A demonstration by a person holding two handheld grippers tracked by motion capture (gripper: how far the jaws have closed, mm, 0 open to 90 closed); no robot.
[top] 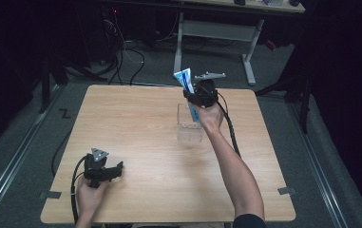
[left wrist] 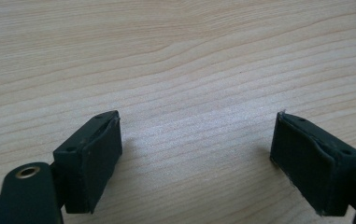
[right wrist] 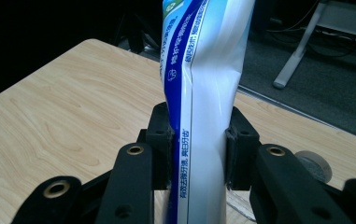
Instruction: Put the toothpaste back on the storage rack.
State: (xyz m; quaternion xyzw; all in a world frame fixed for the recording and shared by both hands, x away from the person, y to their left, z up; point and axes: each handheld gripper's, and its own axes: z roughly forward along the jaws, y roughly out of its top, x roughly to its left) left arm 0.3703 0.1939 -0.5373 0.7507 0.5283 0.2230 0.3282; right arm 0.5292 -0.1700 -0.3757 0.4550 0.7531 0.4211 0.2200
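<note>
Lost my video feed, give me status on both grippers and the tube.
Right gripper shut on toothpaste tube, held upright over clear container. Left gripper open, low over bare table. Nothing in the way.

Light wood worktop [top: 145, 128] on grey floor [top: 311, 156]; white-legged desk [top: 250, 47] behind, cables [top: 126, 52] beneath.

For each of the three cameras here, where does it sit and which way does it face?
High view: fixed above the person's side, looking forward and down on the wooden table; both forearms and hands enter from the bottom.
Left gripper view: rides the left claw, facing close down on bare tabletop between parted jaws.
Right gripper view: rides the right claw, facing along the toothpaste tube that it grips.
Shared: the high and right gripper views both show that tube over the clear container.
</note>
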